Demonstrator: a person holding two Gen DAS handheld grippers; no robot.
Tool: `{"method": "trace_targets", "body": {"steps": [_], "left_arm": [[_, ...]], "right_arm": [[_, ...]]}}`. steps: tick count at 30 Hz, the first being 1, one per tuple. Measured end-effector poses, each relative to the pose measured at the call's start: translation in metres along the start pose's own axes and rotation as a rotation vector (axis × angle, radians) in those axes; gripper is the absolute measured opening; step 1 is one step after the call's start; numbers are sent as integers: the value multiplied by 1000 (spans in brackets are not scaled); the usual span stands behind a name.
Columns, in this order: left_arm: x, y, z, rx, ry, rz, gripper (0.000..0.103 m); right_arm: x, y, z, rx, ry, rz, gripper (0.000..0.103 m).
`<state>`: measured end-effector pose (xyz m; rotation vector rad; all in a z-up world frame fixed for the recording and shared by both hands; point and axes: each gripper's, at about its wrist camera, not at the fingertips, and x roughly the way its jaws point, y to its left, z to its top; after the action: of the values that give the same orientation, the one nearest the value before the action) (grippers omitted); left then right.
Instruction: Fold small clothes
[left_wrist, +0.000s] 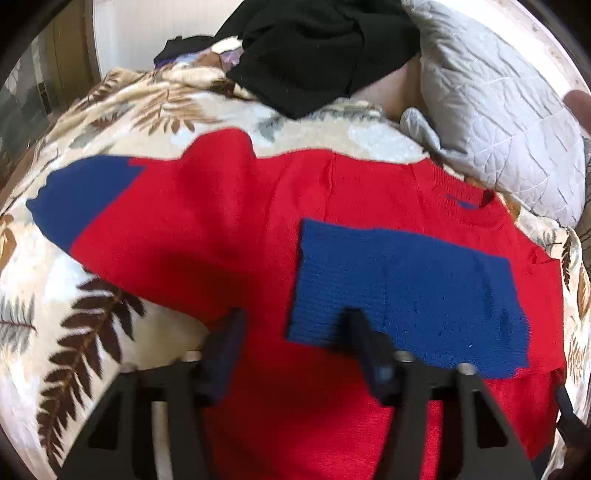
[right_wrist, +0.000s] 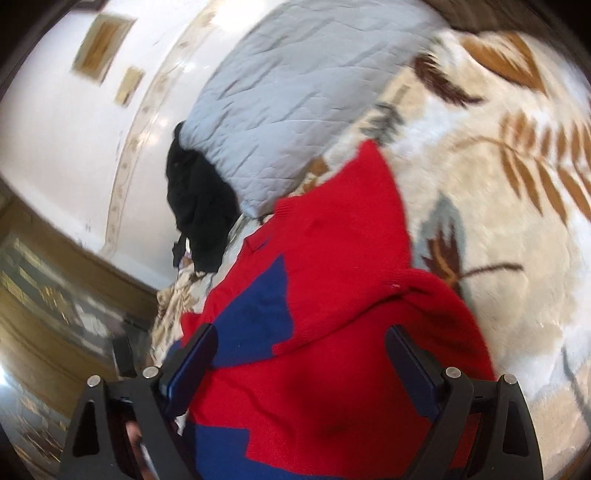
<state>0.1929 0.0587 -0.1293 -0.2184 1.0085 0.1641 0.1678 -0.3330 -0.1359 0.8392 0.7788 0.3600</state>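
A red knit sweater (left_wrist: 258, 221) with blue patches lies spread on a leaf-patterned blanket (left_wrist: 92, 314) on a bed. One blue-ended sleeve (left_wrist: 81, 195) stretches to the left, and a blue sleeve panel (left_wrist: 406, 288) is folded across the body. My left gripper (left_wrist: 295, 321) points down over the sweater's near edge. Its fingers stand apart, with flat red fabric between them. In the right wrist view the sweater (right_wrist: 351, 240) bunches up close to the camera. My right gripper (right_wrist: 301, 336) is open wide, with red and blue fabric lying between its fingers.
A grey quilted pillow (left_wrist: 498, 129) (right_wrist: 295, 92) lies just beyond the sweater's collar. A heap of black clothing (left_wrist: 314, 55) (right_wrist: 199, 214) sits further back on the blanket. A white wall (right_wrist: 55, 147) and the bed's edge are on the left in the right wrist view.
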Motion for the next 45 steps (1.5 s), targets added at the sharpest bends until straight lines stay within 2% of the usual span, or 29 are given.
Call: {"method": "trace_targets", "body": {"steps": [1, 2, 4, 7, 9, 11, 12, 13, 14, 15, 17, 18, 20, 21, 23, 24, 25, 26, 29, 31, 33, 37, 40, 43, 44, 45], "left_arm": [[-1, 2, 2, 0, -2, -13, 34], [-1, 4, 3, 1, -3, -18, 31], [3, 8, 5, 8, 1, -28, 31], [2, 10, 1, 28, -10, -41, 31], [1, 10, -1, 40, -18, -41, 31], [2, 10, -1, 42, -21, -44, 31], [2, 10, -2, 48, -21, -41, 32], [1, 8, -2, 58, -22, -38, 34], [1, 7, -2, 70, -19, -38, 35], [0, 6, -2, 76, -18, -44, 37], [-3, 8, -1, 80, -24, -69, 38], [-4, 8, -2, 82, -33, -79, 40], [-1, 7, -4, 106, -28, -83, 46], [1, 6, -5, 120, -25, -91, 49], [-3, 7, -6, 147, -29, -97, 50], [-8, 10, -5, 140, -29, -110, 50], [-13, 14, -4, 124, -40, -120, 50], [-20, 20, -3, 107, -58, -137, 50], [-48, 60, 2, 6, -136, -203, 64], [-62, 104, 7, -111, -199, -209, 75], [-64, 150, 14, -243, -226, -198, 76], [-39, 250, 34, -557, -201, -206, 76], [-20, 287, 48, -650, -176, -201, 75], [-2, 306, 59, -675, -150, -212, 75], [5, 312, 59, -691, -124, -209, 71], [11, 317, 58, -718, -107, -198, 45]], "right_arm": [[-3, -1, 3, 14, -9, 8, 94], [-7, -1, 7, 25, -17, 13, 94], [-9, 3, 16, 11, -27, -9, 94], [-7, 9, 40, -53, -65, -128, 94], [18, 4, 61, -102, 1, -241, 94], [45, -1, 67, -137, 110, -287, 93], [65, -3, 65, -164, 208, -314, 85], [73, 2, 62, -232, 234, -376, 66], [75, 11, 60, -313, 245, -427, 42], [73, 17, 62, -323, 255, -426, 12], [58, 19, 71, -317, 189, -456, 12], [56, 10, 75, -291, 177, -489, 12], [63, -3, 71, -260, 211, -483, 13], [61, -5, 68, -268, 186, -480, 18], [47, -5, 67, -210, 127, -472, 36], [39, -3, 67, -194, 94, -455, 63], [31, 3, 65, -201, 60, -437, 73], [25, 11, 65, -215, 30, -425, 73], [4, 37, 51, -253, -56, -349, 73], [-1, 53, 30, -305, -59, -286, 73], [1, 61, 4, -353, -34, -253, 73], [14, 61, -38, -405, 26, -242, 73], [31, 57, -60, -451, 85, -261, 73], [34, 59, -65, -476, 93, -260, 73], [34, 58, -64, -465, 96, -254, 73], [33, 54, -63, -450, 96, -252, 73]]}}
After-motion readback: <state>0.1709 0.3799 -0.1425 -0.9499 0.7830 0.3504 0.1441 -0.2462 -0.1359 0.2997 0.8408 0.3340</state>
